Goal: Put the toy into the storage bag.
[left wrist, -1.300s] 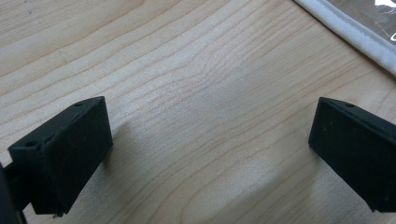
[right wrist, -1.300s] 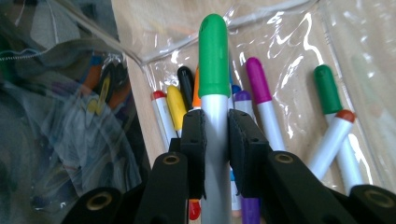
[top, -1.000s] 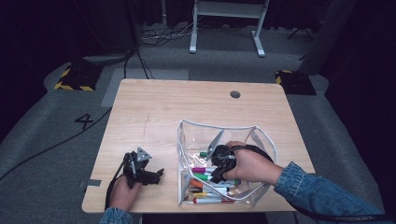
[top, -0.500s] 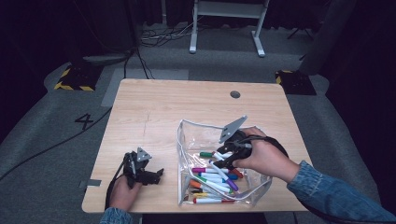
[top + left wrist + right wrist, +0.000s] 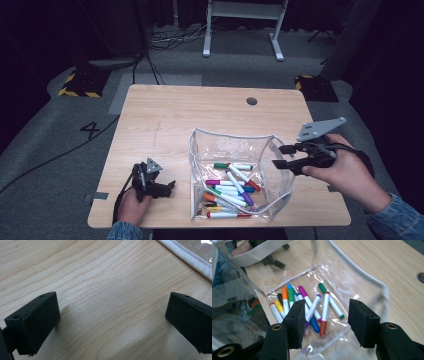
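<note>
A clear plastic pouch (image 5: pixel 234 137) with a white rim stands open on the wooden table (image 5: pixel 175 120). Several coloured markers (image 5: pixel 230 187) lie in it. My right gripper (image 5: pixel 280 156) hangs just right of the pouch's right wall, above the table. Its jaws have just been opening and hold nothing. In the right gripper view the right gripper (image 5: pixel 325 320) looks down through the pouch rim (image 5: pixel 362 275) at the markers (image 5: pixel 310 307). My left gripper (image 5: pixel 169 187) rests on the table left of the pouch. The left gripper (image 5: pixel 112 320) is open over bare wood, near the pouch's edge (image 5: pixel 185 257).
A round cable hole (image 5: pixel 251 101) sits near the table's far right edge. A strip of tape (image 5: pixel 100 196) marks the front left edge. Beyond the table, a white frame (image 5: pixel 240 10) and cables lie on the dark floor.
The right gripper has come up out of the pouch and moved right, past its right wall. Its jaws have gone from nearly shut to open. The left gripper has not moved.
</note>
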Available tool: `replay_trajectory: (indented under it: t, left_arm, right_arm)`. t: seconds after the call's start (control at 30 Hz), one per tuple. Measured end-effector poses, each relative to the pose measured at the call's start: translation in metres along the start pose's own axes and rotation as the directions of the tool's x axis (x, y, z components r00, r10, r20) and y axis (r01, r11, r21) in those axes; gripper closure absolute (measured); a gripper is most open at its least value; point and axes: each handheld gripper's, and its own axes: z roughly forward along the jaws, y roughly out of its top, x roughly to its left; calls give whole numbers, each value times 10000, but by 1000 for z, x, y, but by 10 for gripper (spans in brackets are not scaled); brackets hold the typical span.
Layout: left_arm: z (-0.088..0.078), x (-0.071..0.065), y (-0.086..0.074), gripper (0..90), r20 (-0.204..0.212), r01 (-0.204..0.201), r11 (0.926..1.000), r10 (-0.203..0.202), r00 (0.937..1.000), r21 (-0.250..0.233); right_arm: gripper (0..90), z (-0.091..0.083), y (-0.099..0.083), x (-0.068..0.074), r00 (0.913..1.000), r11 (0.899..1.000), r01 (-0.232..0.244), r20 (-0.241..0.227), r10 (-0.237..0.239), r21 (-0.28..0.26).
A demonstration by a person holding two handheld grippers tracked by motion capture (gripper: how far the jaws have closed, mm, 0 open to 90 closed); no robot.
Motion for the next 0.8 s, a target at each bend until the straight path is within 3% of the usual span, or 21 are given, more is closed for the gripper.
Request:
replay_trajectory:
  t: [0.2,0.37,0.5,0.6,0.7,0.8]
  left_arm:
    - [0,0,0,0,-4,1,10000,-1,10000,0]
    - [0,0,0,0,-11,-35,10000,35,10000,-4]
    - [0,0,0,0,-17,-11,10000,11,10000,5]
    - [0,0,0,0,-31,34,10000,-34,10000,-4]
    - [0,-1,0,0,-40,39,10000,-39,10000,-1]
    - [0,-1,0,0,-54,44,10000,-44,10000,7]
  right_arm:
    - [463,-31,-42,-20,9929,9929,-1001,584,1039,-645]
    - [439,-34,-79,-33,9801,9799,-1626,956,1739,-1157]
    - [410,-13,-117,-47,9661,9646,-2295,900,2419,-1295]
    - [394,8,-143,-54,9636,9700,-2228,1289,2342,-968]
    - [378,31,-167,-60,9538,9595,-2628,1230,2742,-1012]
    - [369,56,-189,-63,9492,9597,-2716,1444,2796,-727]
